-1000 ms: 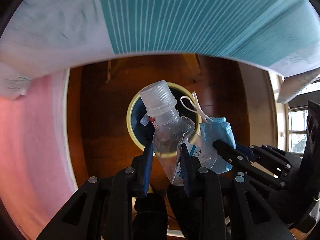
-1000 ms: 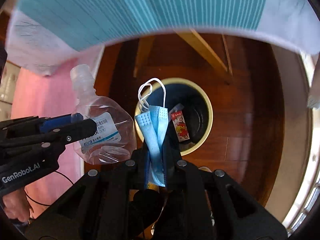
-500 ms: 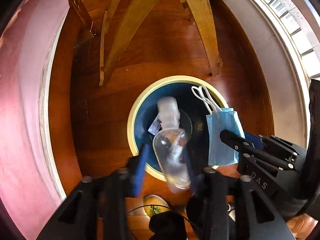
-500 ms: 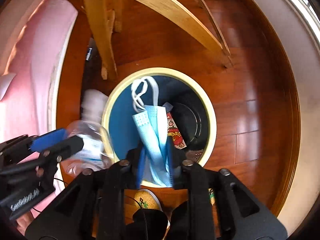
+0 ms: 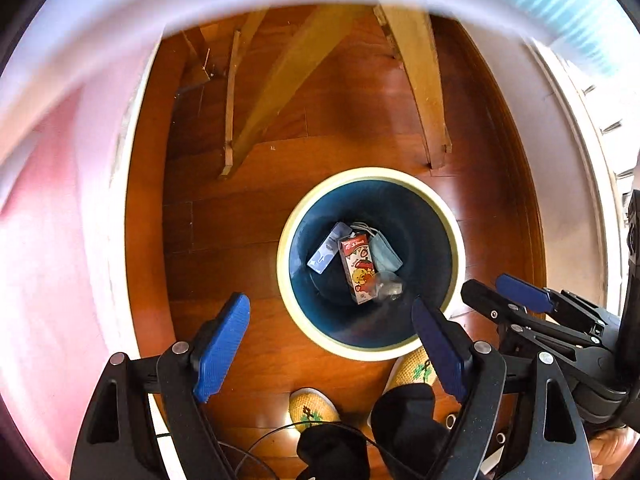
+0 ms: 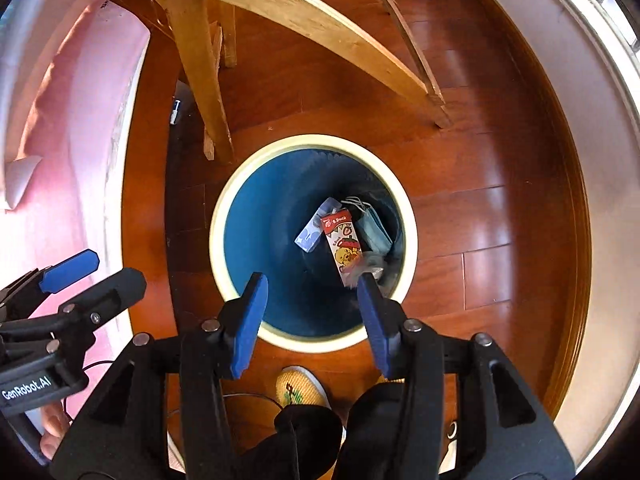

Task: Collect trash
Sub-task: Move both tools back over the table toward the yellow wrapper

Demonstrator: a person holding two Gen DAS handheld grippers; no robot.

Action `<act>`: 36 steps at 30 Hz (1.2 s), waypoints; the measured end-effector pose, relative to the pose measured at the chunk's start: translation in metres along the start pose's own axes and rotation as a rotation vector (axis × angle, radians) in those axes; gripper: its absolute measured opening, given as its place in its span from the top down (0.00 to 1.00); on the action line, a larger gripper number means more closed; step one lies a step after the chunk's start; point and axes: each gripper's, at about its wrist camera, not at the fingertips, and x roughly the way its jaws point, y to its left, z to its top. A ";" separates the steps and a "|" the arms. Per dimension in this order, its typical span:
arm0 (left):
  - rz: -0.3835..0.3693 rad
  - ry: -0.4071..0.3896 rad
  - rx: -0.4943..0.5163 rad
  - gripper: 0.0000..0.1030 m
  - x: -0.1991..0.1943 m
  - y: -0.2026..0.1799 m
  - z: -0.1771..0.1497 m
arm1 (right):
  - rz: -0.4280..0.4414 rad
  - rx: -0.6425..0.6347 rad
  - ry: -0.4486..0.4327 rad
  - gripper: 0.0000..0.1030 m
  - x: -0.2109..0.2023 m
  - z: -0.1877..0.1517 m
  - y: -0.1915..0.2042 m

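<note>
A round blue bin with a cream rim (image 5: 286, 280) (image 6: 218, 248) stands on the wood floor straight below both grippers. At its bottom lie a red and white drink carton (image 5: 358, 268) (image 6: 343, 246), a blue face mask (image 5: 384, 252) (image 6: 376, 228), a clear plastic bottle (image 5: 386, 286) (image 6: 370, 266) and a pale blue packet (image 5: 326, 252) (image 6: 314, 232). My left gripper (image 5: 332, 328) points down beside the bin, its jaws opening with nothing between them. My right gripper (image 6: 312, 300) hangs over the bin, jaws opening and empty.
Wooden furniture legs (image 5: 420, 92) (image 6: 200, 80) rise behind the bin. A pink cloth (image 5: 48, 240) (image 6: 72, 120) hangs on the left. A white wall base (image 6: 580, 160) curves along the right. A person's yellow slippers (image 5: 312, 408) (image 6: 300, 390) stand just before the bin.
Both grippers sank toward the bin and spread their jaws. The clear bottle dropped from the left one and the blue mask from the right one; both now lie inside the bin.
</note>
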 end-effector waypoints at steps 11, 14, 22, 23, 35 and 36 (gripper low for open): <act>-0.036 -0.053 -0.031 0.18 -0.121 0.001 -0.012 | 0.017 -0.019 0.006 0.58 -0.106 -0.018 0.034; -0.046 -0.089 -0.048 0.18 -0.168 0.002 -0.013 | 0.039 -0.050 -0.002 0.58 -0.149 -0.020 0.051; -0.092 -0.222 -0.112 0.18 -0.298 0.006 -0.011 | 0.094 -0.175 -0.076 0.58 -0.272 -0.010 0.093; -0.090 -0.249 -0.115 0.18 -0.317 0.005 -0.011 | 0.099 -0.194 -0.089 0.58 -0.287 -0.007 0.097; 0.007 -0.481 -0.115 0.18 -0.458 -0.013 0.020 | 0.153 -0.416 -0.327 0.58 -0.426 0.044 0.129; 0.015 -0.495 -0.120 0.18 -0.463 -0.014 0.023 | 0.162 -0.421 -0.336 0.58 -0.432 0.050 0.129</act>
